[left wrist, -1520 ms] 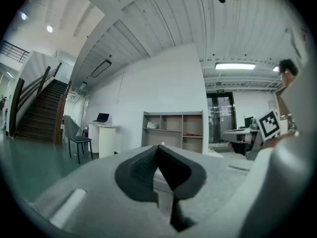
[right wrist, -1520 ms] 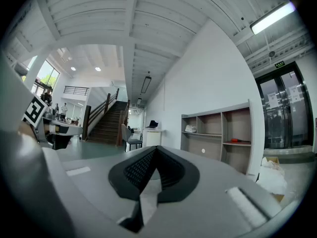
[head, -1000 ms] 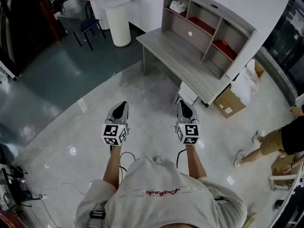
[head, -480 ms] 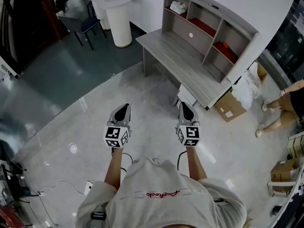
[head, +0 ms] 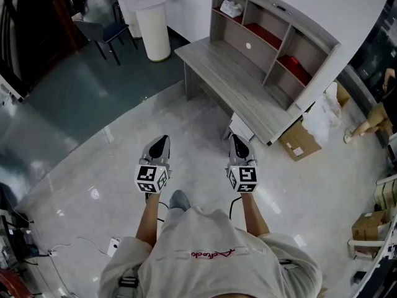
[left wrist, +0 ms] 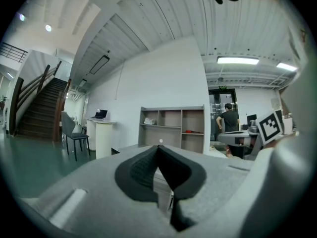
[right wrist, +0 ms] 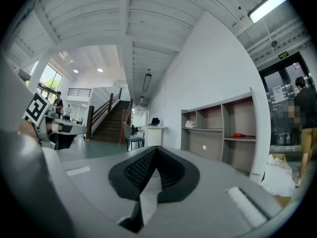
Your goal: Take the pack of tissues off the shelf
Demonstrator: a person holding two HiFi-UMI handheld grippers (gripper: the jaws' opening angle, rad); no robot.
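Left gripper: you held it (head: 160,140) low over the floor (head: 93,141), jaws pressed together on nothing.
Right gripper: you held it (head: 238,139) alongside, also closed tight and empty.
Desk: it (head: 236,73) stood ahead of you, its long front edge slanting away to the right.
Shelf: it (head: 319,70) rose along the desk's back edge.
Pack of tissues: it (head: 231,8) lay in the shelf's top left compartment, well apart from both grippers.
Open room: you had bare floor to your left; a cardboard box (head: 296,138) and a person (head: 377,112) were on the right.

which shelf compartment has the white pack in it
The top-left compartment: it alone holds the white pack of tissues; the compartments to its right hold no such pack.
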